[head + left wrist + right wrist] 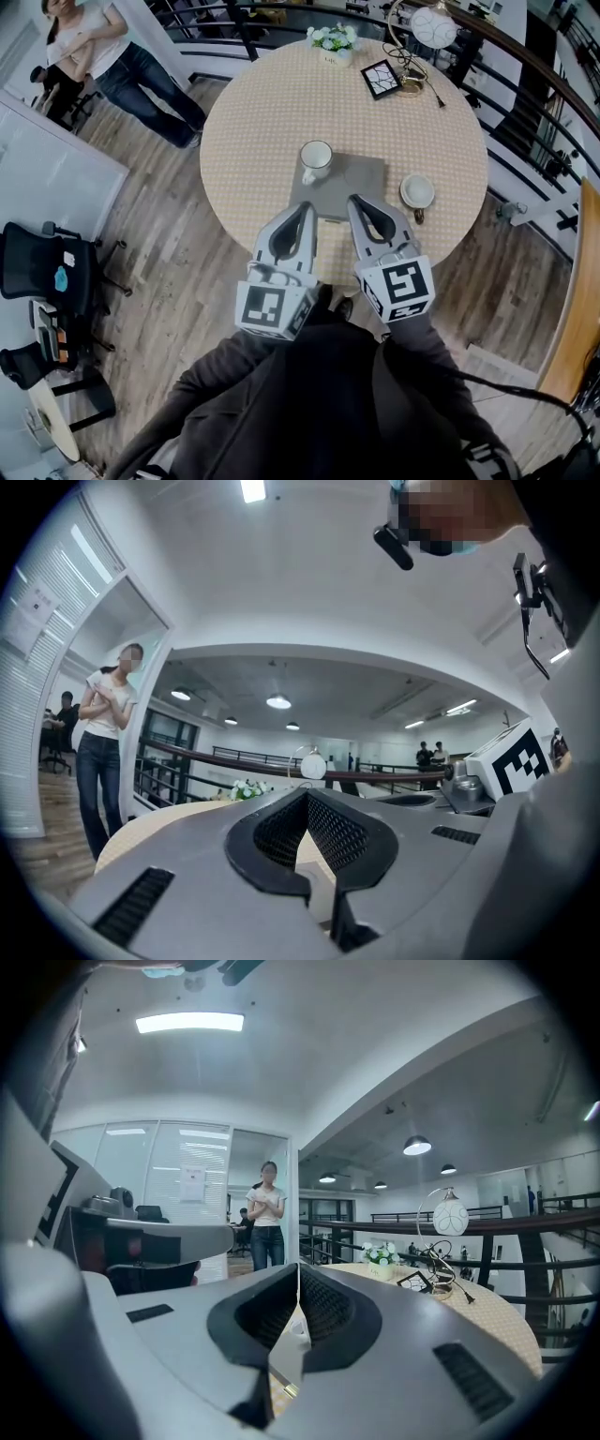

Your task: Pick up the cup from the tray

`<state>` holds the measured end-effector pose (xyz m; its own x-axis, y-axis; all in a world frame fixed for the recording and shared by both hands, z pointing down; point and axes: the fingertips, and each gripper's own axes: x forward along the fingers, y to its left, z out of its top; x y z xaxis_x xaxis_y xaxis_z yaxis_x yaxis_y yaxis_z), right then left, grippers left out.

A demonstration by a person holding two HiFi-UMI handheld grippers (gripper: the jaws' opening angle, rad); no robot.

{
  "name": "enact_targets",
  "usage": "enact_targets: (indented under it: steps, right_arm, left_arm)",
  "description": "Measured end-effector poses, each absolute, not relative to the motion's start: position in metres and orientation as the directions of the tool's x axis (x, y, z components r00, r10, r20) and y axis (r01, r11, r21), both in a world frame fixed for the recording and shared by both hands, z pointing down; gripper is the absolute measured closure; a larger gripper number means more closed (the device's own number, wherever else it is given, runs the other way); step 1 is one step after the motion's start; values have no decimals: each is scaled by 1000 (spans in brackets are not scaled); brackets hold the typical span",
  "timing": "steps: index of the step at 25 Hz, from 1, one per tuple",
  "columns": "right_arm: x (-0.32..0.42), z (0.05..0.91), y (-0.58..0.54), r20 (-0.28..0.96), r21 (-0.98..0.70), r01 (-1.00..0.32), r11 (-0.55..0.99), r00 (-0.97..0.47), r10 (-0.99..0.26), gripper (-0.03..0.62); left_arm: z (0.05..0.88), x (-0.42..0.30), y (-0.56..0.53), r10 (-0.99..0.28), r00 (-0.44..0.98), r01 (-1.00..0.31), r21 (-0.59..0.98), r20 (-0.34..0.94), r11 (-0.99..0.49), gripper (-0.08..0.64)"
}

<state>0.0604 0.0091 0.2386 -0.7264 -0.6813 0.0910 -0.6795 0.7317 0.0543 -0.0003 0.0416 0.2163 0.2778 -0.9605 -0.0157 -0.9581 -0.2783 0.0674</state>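
Holding the left hand-held gripper [306, 208] and right hand-held gripper [356, 200] clenched, empty, at six o'clock of the tray [361, 178], we should open one before reaching the cup [316, 159] at eleven o'clock.

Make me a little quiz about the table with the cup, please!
1. True or false: the white cup stands on the grey tray.
2. What sits just right of the tray? A) flowers B) a cup on a saucer C) a lamp
3. How many grippers hold something?

Key: 1 true. 2 B. 3 zero: the left gripper and right gripper are both shut and empty.
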Motion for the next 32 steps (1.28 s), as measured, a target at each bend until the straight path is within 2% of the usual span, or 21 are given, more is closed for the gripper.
enact_targets:
  steps: [13,16,18,19,21,24,27,32]
  right_arm:
    - [27,271,-38,166,4,-688,726,-715,-679,580]
    - [7,284,-53,196,-8,-680,733,-720,-666,572]
    - [-5,294,-67,218,-8,-685,728,-712,-668,473]
    - [-10,300,-75,230,-9,-694,720,-702,-674,443]
    - [-20,314,-92,263,-14,-715,699,-677,-687,318]
    - [-35,344,-116,349,-28,-734,678,-643,-682,195]
    - [-46,373,-135,428,-36,-751,659,-608,-669,151]
    - [-62,405,-159,485,-36,-773,633,-568,-666,137]
  left_arm:
    - [239,-35,5,-971,235,-967,109,47,-229,557]
    - [251,-55,-7,-970,221,-971,116,103,-209,557]
    - [258,-70,-19,-969,213,-971,133,122,-197,557]
    - [261,-76,-27,-970,212,-970,146,121,-194,557]
    - [272,-89,-41,-968,214,-968,160,135,-192,557]
    - [293,-106,-56,-958,219,-967,172,186,-188,557]
    - [313,-120,-67,-946,217,-965,196,242,-172,557]
    - [343,-137,-90,-925,226,-960,228,305,-159,557]
